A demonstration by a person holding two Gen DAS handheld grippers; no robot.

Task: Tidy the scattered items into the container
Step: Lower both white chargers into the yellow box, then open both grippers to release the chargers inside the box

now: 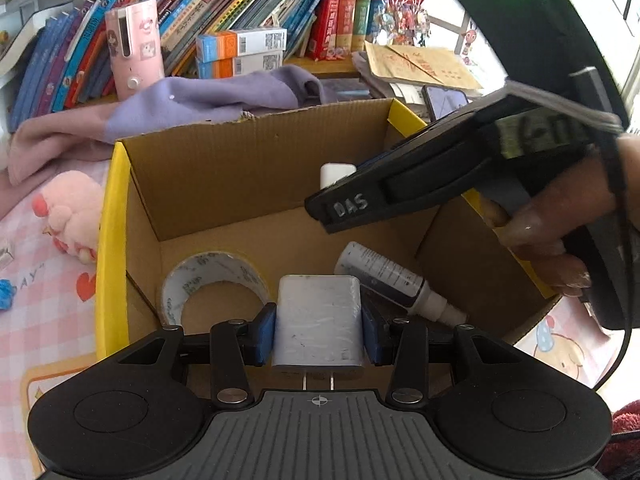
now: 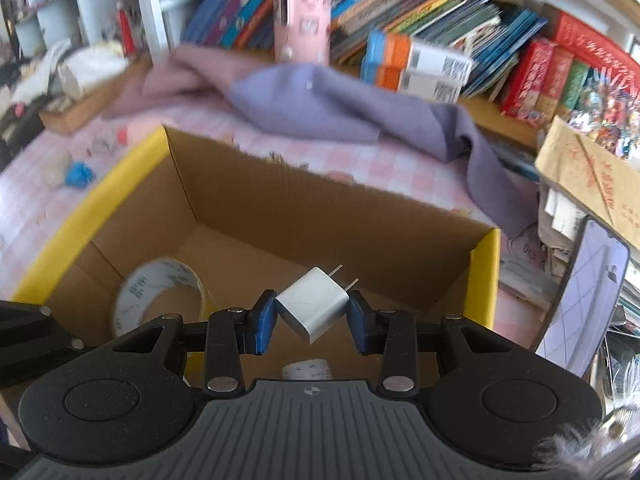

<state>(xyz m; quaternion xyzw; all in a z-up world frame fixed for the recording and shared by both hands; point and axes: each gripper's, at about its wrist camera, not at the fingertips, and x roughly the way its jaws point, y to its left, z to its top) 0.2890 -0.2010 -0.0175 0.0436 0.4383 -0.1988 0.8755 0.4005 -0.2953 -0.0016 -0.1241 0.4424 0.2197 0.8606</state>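
Note:
A cardboard box (image 1: 248, 160) with yellow-edged flaps stands open on a pink checked cloth. On its floor lie a roll of tape (image 1: 212, 284) and a small white spray bottle (image 1: 392, 280). My left gripper (image 1: 319, 330) hangs over the box, shut on a large white charger block (image 1: 318, 312) whose prongs point back at the camera. My right gripper (image 2: 312, 316) is shut on a small white plug adapter (image 2: 314, 308), held tilted over the box (image 2: 320, 216), prongs up and to the right. In the left wrist view the right gripper (image 1: 332, 200) reaches in from the right. The tape roll (image 2: 160, 300) lies below on the left.
A pink plush toy (image 1: 72, 216) and a blue scrap (image 2: 80, 174) lie left of the box. Purple cloth (image 1: 208, 100) is heaped behind it, before rows of books, a pink device (image 1: 136, 48) and orange-blue cartons (image 1: 240, 52). A phone (image 2: 580, 292) and papers sit to the right.

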